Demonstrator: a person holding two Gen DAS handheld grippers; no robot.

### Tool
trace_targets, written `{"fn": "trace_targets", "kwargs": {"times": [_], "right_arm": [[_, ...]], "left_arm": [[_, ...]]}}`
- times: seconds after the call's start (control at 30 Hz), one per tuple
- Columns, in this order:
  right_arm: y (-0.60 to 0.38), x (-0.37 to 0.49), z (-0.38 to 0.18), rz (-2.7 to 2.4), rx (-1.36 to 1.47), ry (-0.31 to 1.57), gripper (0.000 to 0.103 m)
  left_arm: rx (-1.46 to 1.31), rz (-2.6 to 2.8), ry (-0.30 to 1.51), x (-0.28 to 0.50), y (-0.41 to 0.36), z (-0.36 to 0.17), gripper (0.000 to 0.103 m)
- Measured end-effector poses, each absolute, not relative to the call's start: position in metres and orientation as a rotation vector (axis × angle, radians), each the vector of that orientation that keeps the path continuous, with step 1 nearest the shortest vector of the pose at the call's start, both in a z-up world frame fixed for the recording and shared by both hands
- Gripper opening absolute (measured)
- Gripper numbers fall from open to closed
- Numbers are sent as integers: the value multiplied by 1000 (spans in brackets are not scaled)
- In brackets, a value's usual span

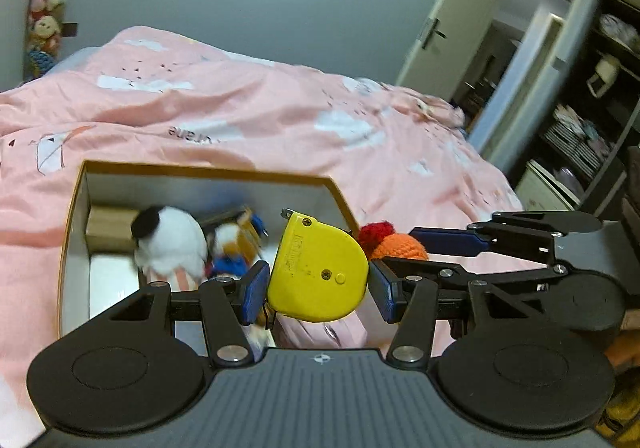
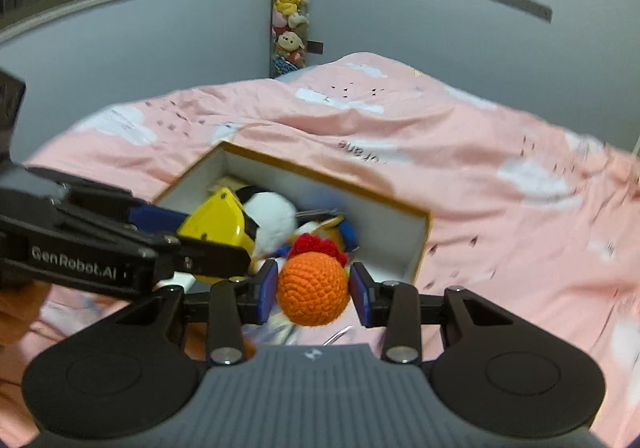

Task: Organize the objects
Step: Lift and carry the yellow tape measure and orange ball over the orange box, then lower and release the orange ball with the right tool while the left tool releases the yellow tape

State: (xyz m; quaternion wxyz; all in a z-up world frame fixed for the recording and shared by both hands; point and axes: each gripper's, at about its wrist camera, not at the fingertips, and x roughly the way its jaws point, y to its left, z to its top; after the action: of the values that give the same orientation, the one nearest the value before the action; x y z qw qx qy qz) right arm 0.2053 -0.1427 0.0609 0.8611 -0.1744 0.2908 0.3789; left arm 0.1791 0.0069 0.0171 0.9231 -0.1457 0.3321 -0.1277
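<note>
A yellow tape measure [image 1: 318, 272] is clamped by the left gripper [image 1: 318, 288] above the cardboard box [image 1: 208, 170]; beside it, an orange crocheted ball [image 2: 313, 290] is pinched by the right gripper [image 2: 314, 294].

Around the gold-rimmed, white-walled box [image 1: 208, 172]: pink quilt [image 1: 240, 100] with white cloud print, yellow tape measure [image 1: 320, 272] at blue pads [image 1: 256, 288], orange crochet ball [image 2: 313, 290] topped red, white-and-black plush [image 1: 172, 240] inside

Box [image 1: 208, 172] contents blurred, half-hidden.

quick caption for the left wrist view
Left gripper carrying a yellow tape measure above the open box on the pink bedspread.
</note>
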Motion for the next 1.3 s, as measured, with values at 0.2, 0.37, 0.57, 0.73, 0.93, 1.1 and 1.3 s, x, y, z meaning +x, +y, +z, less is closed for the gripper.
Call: {"fn": "trace_targets", "kwargs": {"times": [0.2,0.37,0.57,0.73,0.93,1.1,1.3], "right_arm": [[-114,243,42,790,-524,583,41],[-90,267,20,805,-657,548,41],[-70,294,-1,813,-738,553,41],[-62,308,-16,814,-794,558,41],[-57,322,-36,804,-831,582,41],[-57,330,-50,756,-875,591,42],[-63,325,-48,748,-890,569,45]], "left_arm": [[-349,-215,717,226,13,-6,62],[-369,-197,742,250,18,-19,62],[-378,-194,776,274,21,-32,62],[-385,-195,799,287,23,-42,62],[-393,-190,830,297,26,-54,62],[-402,-177,845,304,27,-58,62],[-405,-162,851,311,23,-58,62]]}}
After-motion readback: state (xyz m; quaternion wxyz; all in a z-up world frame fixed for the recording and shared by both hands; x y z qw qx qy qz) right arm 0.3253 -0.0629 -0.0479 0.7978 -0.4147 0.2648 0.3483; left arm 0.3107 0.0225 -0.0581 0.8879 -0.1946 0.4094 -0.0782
